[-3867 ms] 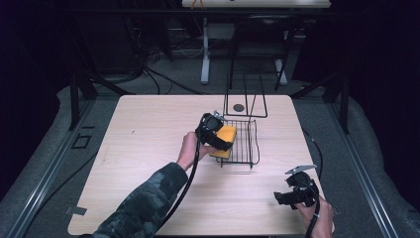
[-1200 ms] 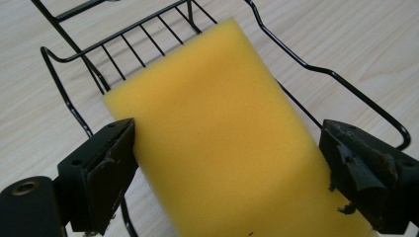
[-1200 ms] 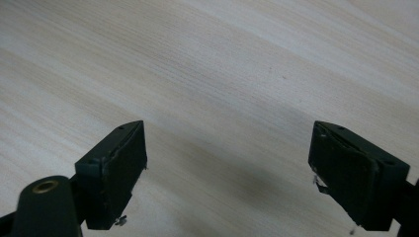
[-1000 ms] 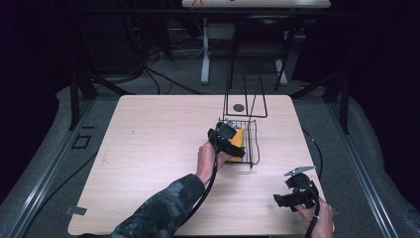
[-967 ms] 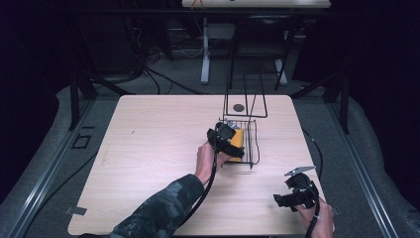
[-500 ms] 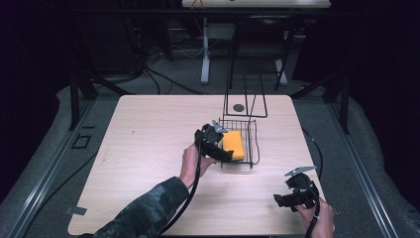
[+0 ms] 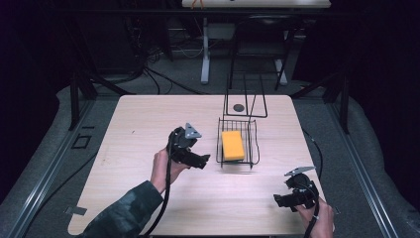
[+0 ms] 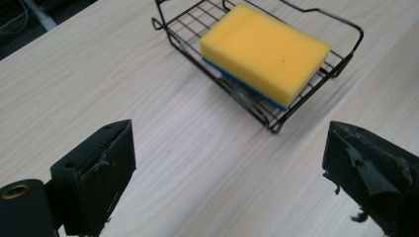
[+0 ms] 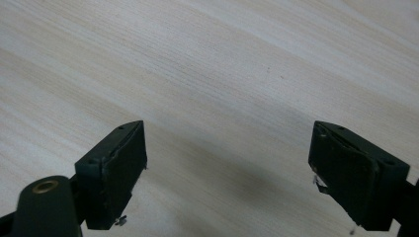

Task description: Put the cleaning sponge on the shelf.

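**Pale wooden table in a dark room: sponge set down in the wire basket**

Wood-grain table point(image 7: 148, 124) with two hand-held grippers above it. Left gripper point(image 7: 200, 161): near the middle of the table, just left of the basket, jaws wide apart with nothing between them; they have just been opening. In the left gripper view its jaws frame bare wood, with the basket beyond them. Right gripper point(image 7: 280, 200): near the front right corner, jaws likewise apart and empty, over bare table in its own view. Yellow sponge point(image 7: 233, 145): lying flat inside the black wire basket point(image 7: 219, 141), right of centre on the table; a blue underlayer shows in the left gripper view point(image 8: 264, 52). A small dark disc point(image 7: 238, 107) and a wire frame point(image 7: 245, 96) stand toward the far edge, behind the basket.

Step in hand, as judged: release is complete and the left gripper is clear of the basket. The next move would call for pulling that hand toward the front edge without snagging the basket rim with jaw or cable.
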